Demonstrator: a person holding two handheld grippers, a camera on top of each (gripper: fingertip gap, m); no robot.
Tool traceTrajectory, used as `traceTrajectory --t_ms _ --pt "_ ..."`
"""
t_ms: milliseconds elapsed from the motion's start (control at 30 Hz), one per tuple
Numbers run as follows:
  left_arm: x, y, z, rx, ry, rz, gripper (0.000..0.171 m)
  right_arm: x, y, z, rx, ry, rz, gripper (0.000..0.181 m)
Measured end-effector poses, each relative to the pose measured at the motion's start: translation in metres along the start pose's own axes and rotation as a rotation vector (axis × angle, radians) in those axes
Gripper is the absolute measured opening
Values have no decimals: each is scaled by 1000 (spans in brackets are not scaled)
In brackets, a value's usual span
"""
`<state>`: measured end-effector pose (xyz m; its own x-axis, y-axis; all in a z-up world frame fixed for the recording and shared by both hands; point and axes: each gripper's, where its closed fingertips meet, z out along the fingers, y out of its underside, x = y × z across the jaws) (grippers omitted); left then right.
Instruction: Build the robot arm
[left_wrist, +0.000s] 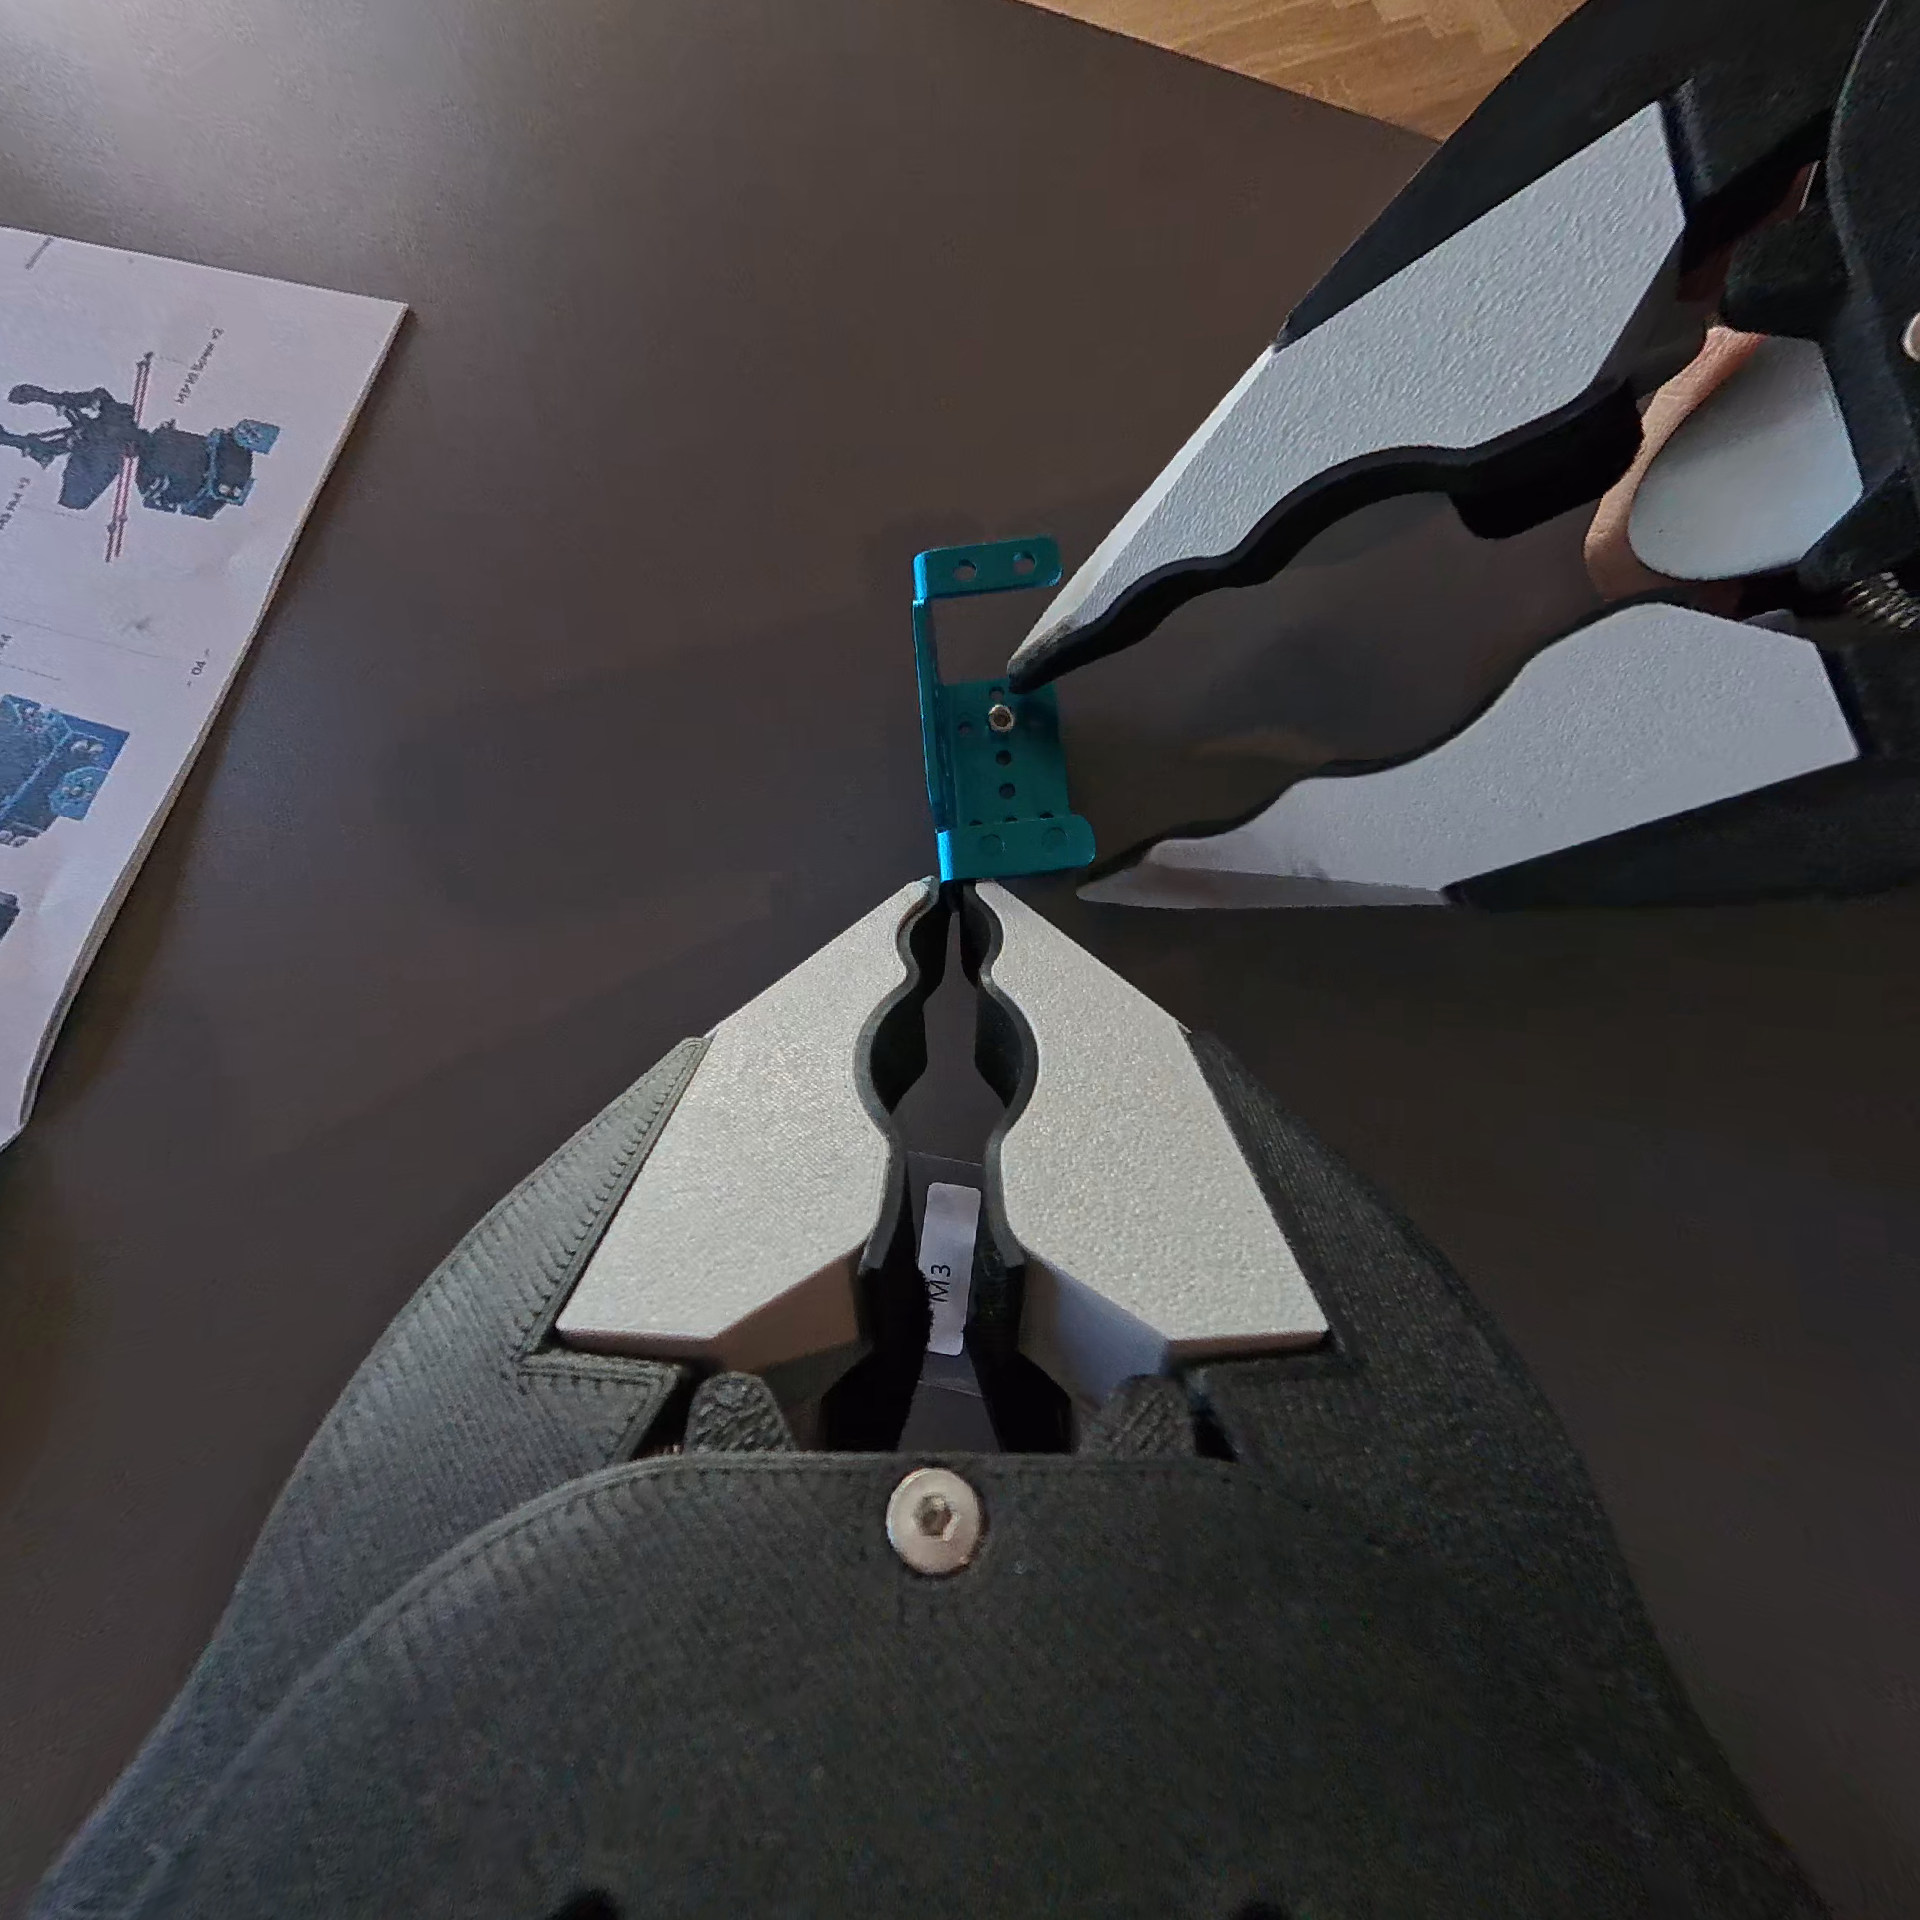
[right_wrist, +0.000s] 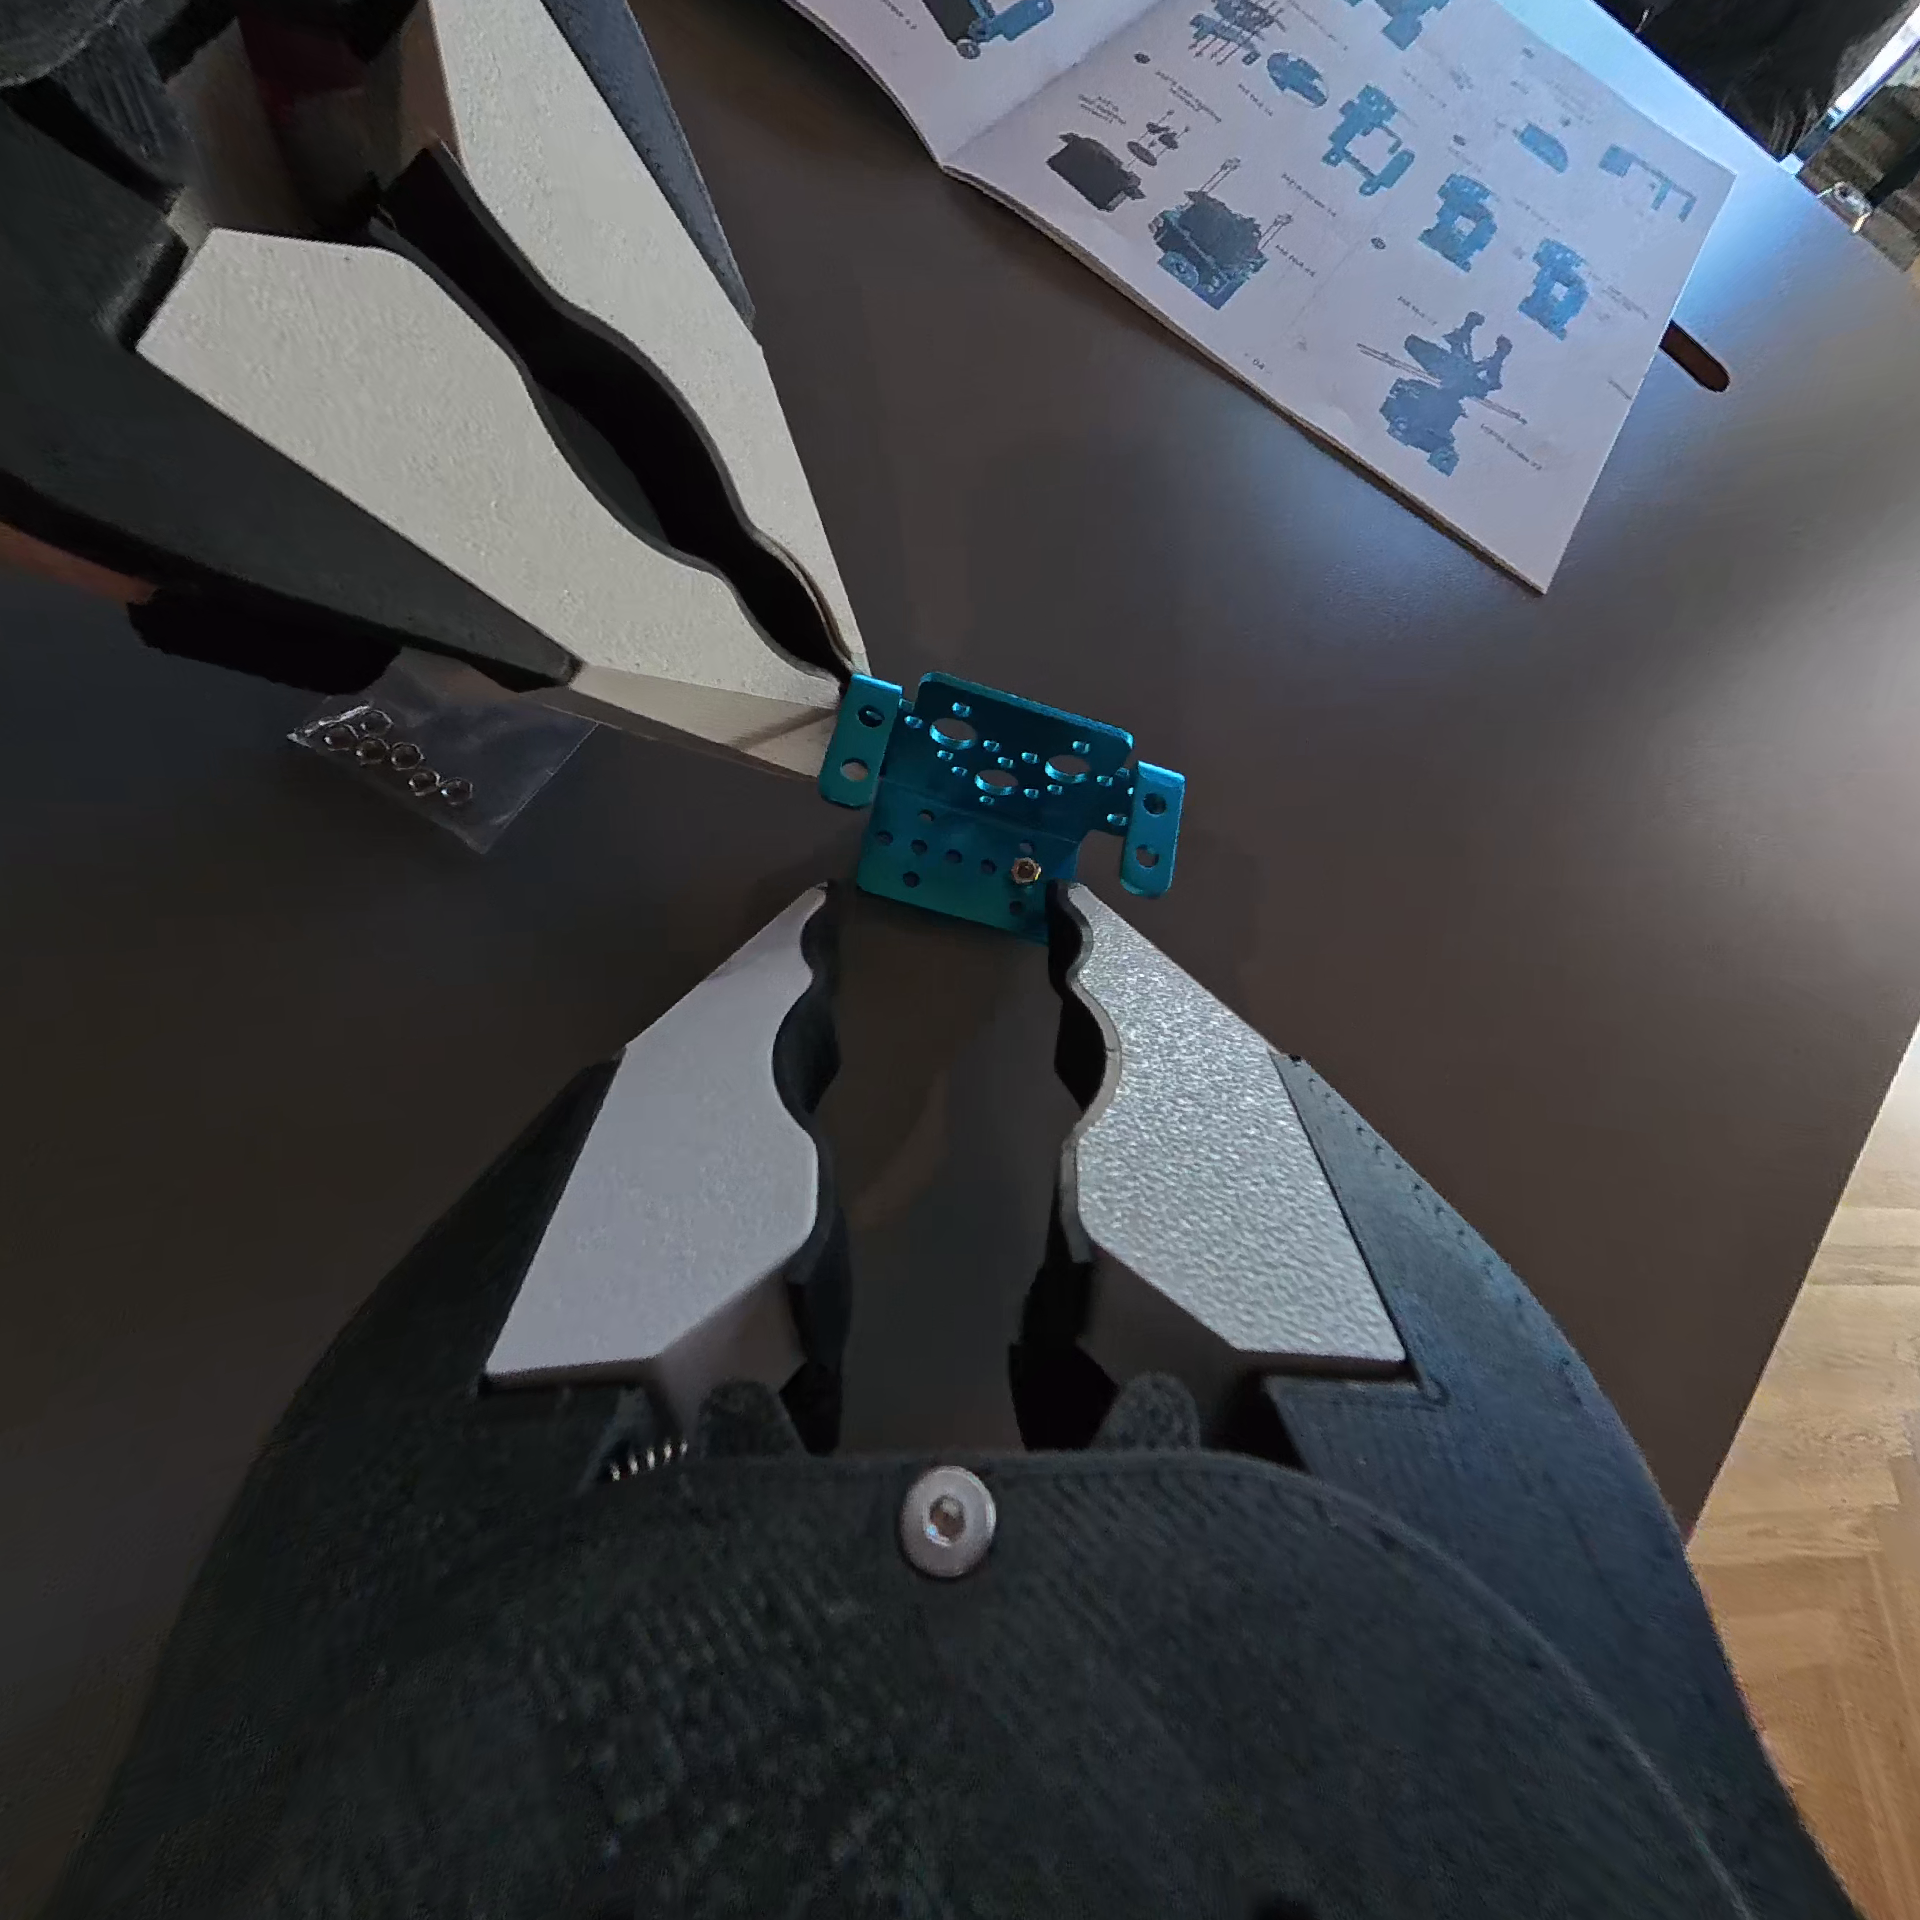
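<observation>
A blue metal bracket (left_wrist: 987, 727) with many holes stands on the dark table (left_wrist: 623, 416). It also shows in the right wrist view (right_wrist: 997, 790). A small brass fastener (right_wrist: 1027, 871) sits in one of its holes. My left gripper (left_wrist: 954, 896) is shut on the bracket's end tab, and its tips show in the right wrist view (right_wrist: 847, 681). My right gripper (right_wrist: 945, 904) is open, with its fingertips on either side of the bracket's lower plate. One fingertip (left_wrist: 1023, 675) is right beside the fastener.
An open instruction booklet (right_wrist: 1351, 229) lies on the table beyond the bracket, and also shows in the left wrist view (left_wrist: 156, 623). A small clear bag of metal rings (right_wrist: 416, 774) lies under my left gripper. The table edge and the wooden floor (right_wrist: 1818, 1403) are on the right. My left and right fingertips are right by each other.
</observation>
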<state>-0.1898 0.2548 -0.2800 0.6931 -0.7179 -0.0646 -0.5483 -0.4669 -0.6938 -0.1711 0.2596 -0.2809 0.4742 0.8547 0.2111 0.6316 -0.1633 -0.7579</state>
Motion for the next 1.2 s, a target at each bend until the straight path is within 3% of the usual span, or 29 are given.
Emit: traceTrajectory --t_ms 300,533,667,1200 --pt "0 0 0 0 0 0 1 0 -1 -3 31 -2 36 26" --pt "0 0 0 1 1 -3 1 9 -2 -10 71 -13 165 25" --pt "1 0 0 1 1 -2 1 17 -2 -6 66 23 101 8" --pt "2 0 0 1 4 -1 1 14 1 3 21 -42 182 6"
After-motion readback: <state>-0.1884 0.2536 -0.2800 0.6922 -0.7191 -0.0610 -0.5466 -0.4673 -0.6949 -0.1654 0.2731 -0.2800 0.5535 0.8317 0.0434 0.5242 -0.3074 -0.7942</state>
